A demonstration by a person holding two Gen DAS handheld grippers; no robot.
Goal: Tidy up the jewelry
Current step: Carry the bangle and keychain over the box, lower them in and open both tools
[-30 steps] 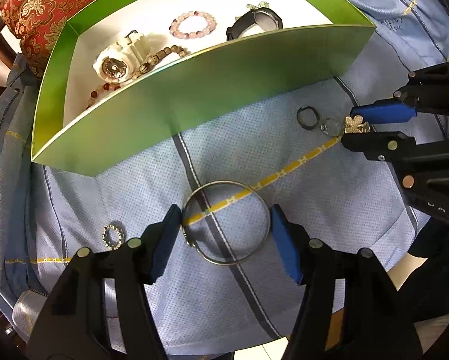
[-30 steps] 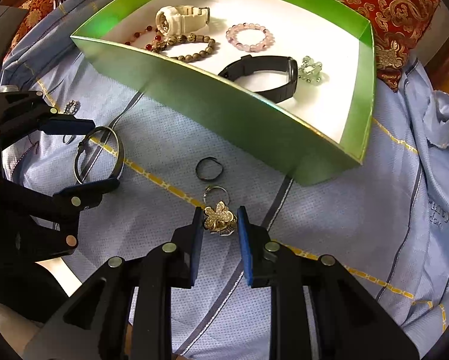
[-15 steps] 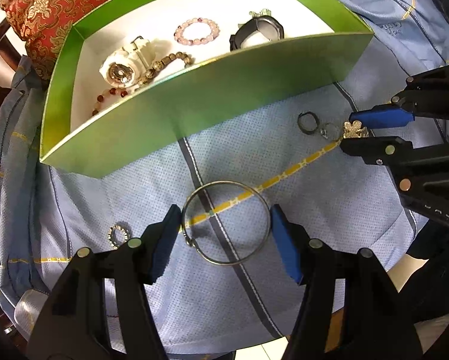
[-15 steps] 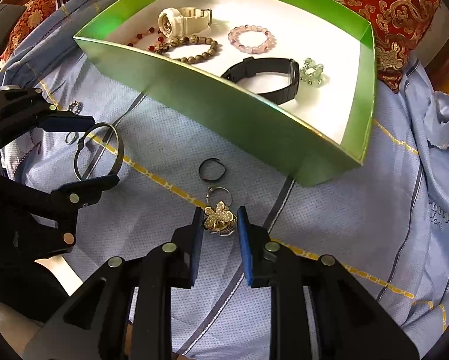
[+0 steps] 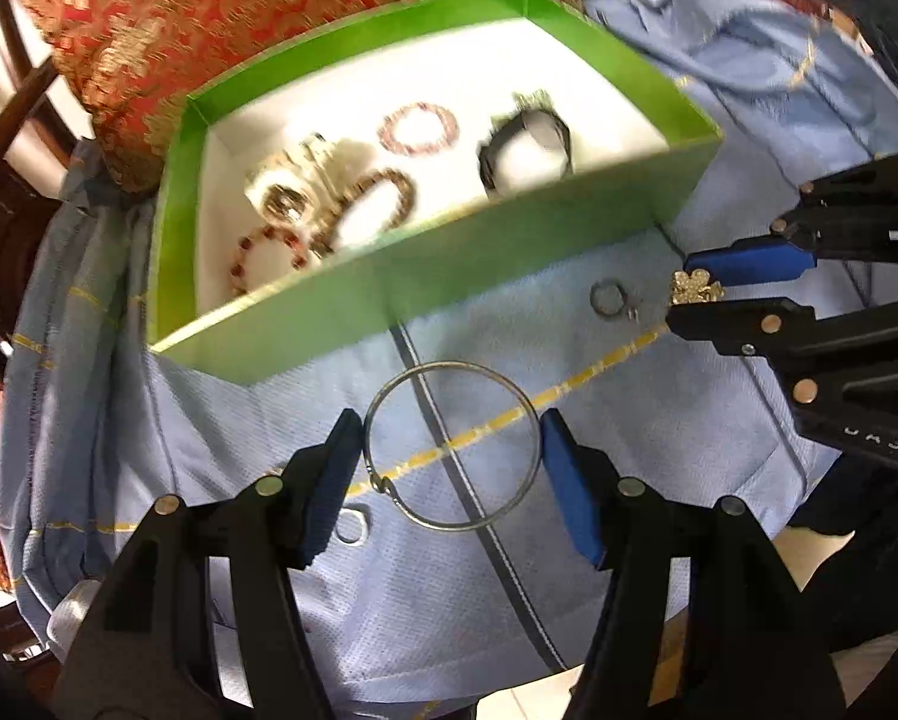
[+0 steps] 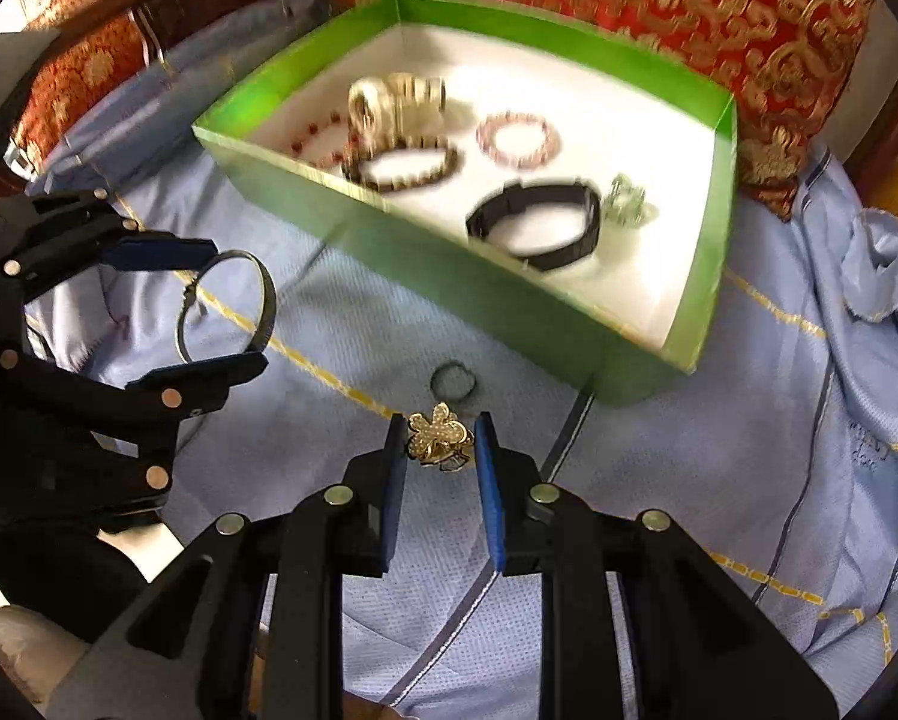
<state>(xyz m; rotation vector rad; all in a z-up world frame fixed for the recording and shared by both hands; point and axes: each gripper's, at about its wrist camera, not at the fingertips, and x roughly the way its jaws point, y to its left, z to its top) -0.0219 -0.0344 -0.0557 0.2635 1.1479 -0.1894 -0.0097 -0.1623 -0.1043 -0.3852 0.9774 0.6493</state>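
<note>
Now both grippers have lifted: left gripper (image 5: 453,459) clamps the silver bangle (image 5: 452,445), right gripper (image 6: 440,443) pinches the gold flower brooch (image 6: 438,433), ready for the green box (image 6: 449,276).

Little can be read: pale embossed letters on the black body of the right gripper (image 5: 685,303), at the right edge of the left wrist frame — too small to spell; faint stitched lettering on the blue cloth (image 6: 867,449), lower right of the right wrist frame — illegible
</note>
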